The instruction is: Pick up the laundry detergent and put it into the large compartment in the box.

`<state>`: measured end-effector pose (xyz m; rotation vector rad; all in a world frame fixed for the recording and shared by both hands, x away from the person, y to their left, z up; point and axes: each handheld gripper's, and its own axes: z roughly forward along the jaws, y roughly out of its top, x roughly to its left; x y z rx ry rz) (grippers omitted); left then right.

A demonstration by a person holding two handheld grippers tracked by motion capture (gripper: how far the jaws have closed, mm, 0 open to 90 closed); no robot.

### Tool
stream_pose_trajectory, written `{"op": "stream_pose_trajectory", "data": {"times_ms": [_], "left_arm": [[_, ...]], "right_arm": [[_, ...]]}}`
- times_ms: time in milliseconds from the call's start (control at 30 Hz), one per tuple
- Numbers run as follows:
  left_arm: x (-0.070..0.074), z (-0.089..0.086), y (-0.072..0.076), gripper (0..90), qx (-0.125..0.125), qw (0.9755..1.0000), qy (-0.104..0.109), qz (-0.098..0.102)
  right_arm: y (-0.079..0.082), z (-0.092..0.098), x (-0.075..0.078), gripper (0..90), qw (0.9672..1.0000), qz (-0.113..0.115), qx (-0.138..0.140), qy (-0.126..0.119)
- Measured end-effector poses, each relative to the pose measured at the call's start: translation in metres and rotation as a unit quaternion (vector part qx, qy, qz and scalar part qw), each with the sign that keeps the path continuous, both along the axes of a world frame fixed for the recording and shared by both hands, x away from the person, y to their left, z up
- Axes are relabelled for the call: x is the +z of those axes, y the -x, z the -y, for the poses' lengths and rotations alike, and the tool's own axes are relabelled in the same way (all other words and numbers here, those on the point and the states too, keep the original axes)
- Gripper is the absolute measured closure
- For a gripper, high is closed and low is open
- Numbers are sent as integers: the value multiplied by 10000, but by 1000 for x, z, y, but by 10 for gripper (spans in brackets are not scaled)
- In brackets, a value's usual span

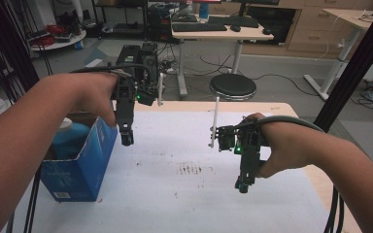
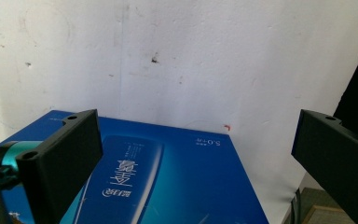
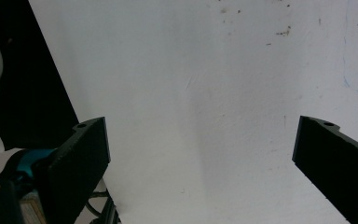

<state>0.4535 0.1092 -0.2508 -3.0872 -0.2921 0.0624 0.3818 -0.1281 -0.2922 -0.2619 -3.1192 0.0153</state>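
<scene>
While both hands hung over the white-covered worktop (image 1: 184,204), the left tongs (image 1: 127,140) sat just beside the open blue cardboard box (image 1: 80,167) at the left edge, jaws spread wide with nothing between them. That box had a pale blue bottle (image 1: 70,138) with a white cap standing inside. From the left gripper view the box's printed blue side (image 2: 168,182) lay right under the jaws. The right tongs (image 1: 243,185) were also spread wide and empty, well apart from the box, over bare sheet with some brown smudges (image 1: 190,169) between the two. Behind the worktop stood a black round stool (image 1: 232,86) and a desk with a keyboard (image 1: 199,27).
</scene>
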Motion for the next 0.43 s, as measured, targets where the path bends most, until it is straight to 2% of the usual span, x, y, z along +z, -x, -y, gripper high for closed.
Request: {"op": "stream_pose_trajectory", "data": {"times_ms": [200, 433], "left_arm": [[4, -2, 2, 17, 62, 9999, 151, -41], [8, -4, 9, 17, 100, 9998, 182, 19]], "right_arm": [[0, -1, 0, 29, 10000, 3, 52, 3], [6, -4, 2, 29, 9998, 66, 174, 69]]}}
